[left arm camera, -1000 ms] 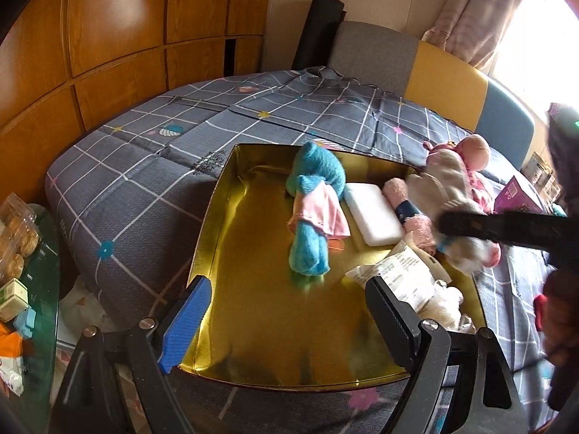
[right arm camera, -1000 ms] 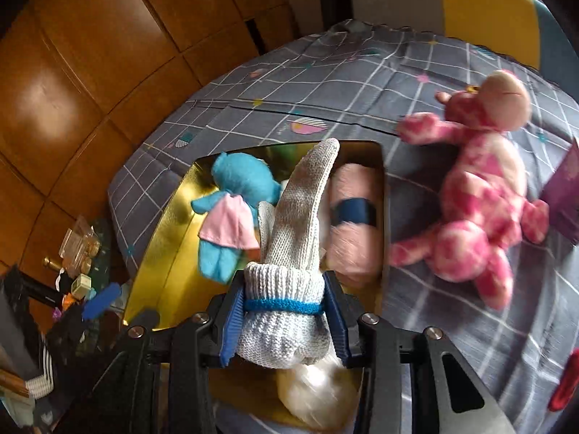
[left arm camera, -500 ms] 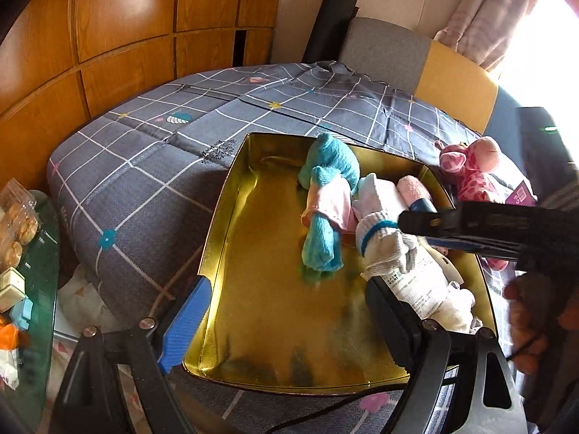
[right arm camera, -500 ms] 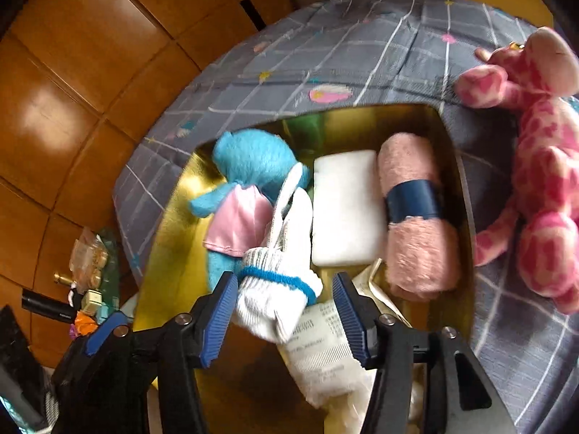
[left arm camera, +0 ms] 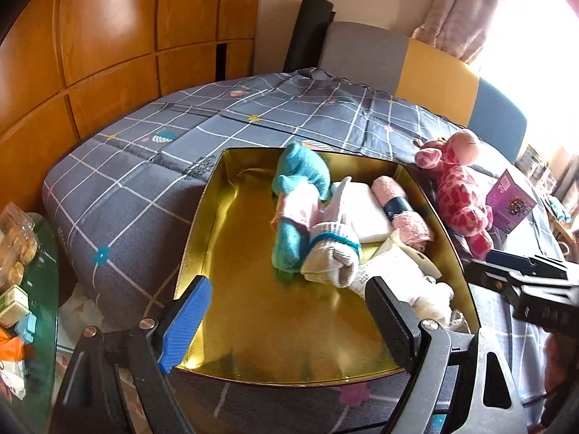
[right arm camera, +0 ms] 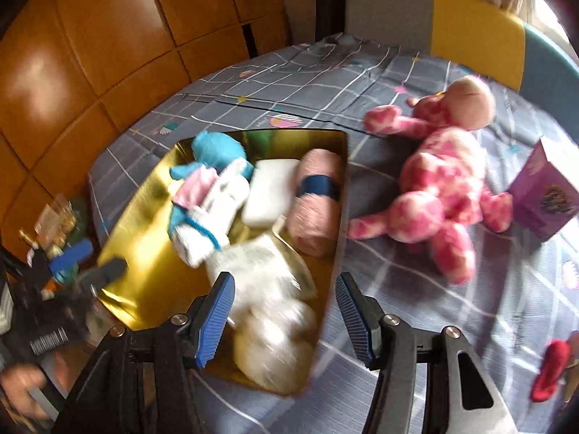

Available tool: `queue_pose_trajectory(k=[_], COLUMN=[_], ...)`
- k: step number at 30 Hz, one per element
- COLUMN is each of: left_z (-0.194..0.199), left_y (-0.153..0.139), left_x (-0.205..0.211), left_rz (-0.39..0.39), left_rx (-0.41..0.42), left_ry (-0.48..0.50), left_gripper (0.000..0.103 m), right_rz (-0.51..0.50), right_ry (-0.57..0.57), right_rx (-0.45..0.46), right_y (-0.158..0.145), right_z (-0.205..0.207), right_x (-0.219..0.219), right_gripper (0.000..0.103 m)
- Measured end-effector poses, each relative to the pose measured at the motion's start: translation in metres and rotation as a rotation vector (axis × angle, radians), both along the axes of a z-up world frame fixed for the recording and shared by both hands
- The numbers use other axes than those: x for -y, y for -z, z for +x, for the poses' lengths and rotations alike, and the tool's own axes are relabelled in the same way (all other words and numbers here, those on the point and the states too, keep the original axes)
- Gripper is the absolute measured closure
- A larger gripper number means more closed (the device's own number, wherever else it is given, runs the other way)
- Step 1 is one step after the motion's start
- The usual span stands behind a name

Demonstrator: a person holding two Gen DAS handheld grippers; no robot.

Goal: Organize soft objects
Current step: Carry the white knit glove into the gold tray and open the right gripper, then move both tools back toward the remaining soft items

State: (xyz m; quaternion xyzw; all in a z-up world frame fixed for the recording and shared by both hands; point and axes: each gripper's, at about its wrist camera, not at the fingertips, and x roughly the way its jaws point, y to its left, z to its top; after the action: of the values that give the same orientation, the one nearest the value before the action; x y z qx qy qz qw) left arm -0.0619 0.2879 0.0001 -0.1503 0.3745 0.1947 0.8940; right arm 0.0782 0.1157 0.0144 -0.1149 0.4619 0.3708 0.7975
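1. Grey checked quilt (left arm camera: 137, 188) covers the bed; everything below sits on it.
2. Gold tray (left arm camera: 231, 253) lies on the quilt, its reflective floor bare on the near-left side.
3. Pink spotted giraffe plush (right arm camera: 445, 181) lies on the quilt just beside the tray's right wall, outside it. A purple box (right arm camera: 542, 195) stands near its far side.
4. Blue plush doll in a pink dress (left arm camera: 300, 199) lies inside the tray, head toward the far wall.
5. White knit glove with blue cuff band (left arm camera: 333, 249) lies in the tray, resting against the doll's right side and partly over the white foam pad (left arm camera: 365, 213).
6. Rolled pink towel with a dark band (left arm camera: 401, 213) lies along the tray's right wall, touching the pad.
7. White bagged bundle with a paper label (right arm camera: 267, 289) fills the tray's near-right corner; motion-blurred in the right wrist view.
8. Left gripper (left arm camera: 286, 322): fingers spread wide, nothing between them, hovering over the tray's near edge.
9. Right gripper (right arm camera: 286, 322): fingers spread apart, empty, above the tray's near-right corner over the bagged bundle.
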Motion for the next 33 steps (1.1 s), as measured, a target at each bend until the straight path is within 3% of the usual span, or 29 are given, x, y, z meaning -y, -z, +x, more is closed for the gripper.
queue_pose_trajectory(k=[9,33], left_z=[0.007,0.039], left_y=[-0.009,-0.016], left_x=[0.028,0.108], left_rz=[0.037,0.077], left_rx=[-0.003,-0.018], left_ry=[0.073,0.295], left_gripper=[0.016,0.016], right_rz=[-0.099,-0.190], right_ry=[0.047,0.415], right_rx=[0.095,0.114], right_y=[0.005,0.007], right_z=[-0.006,0.034], right_x=[0.067,0.247], right_gripper=[0.044,0.044])
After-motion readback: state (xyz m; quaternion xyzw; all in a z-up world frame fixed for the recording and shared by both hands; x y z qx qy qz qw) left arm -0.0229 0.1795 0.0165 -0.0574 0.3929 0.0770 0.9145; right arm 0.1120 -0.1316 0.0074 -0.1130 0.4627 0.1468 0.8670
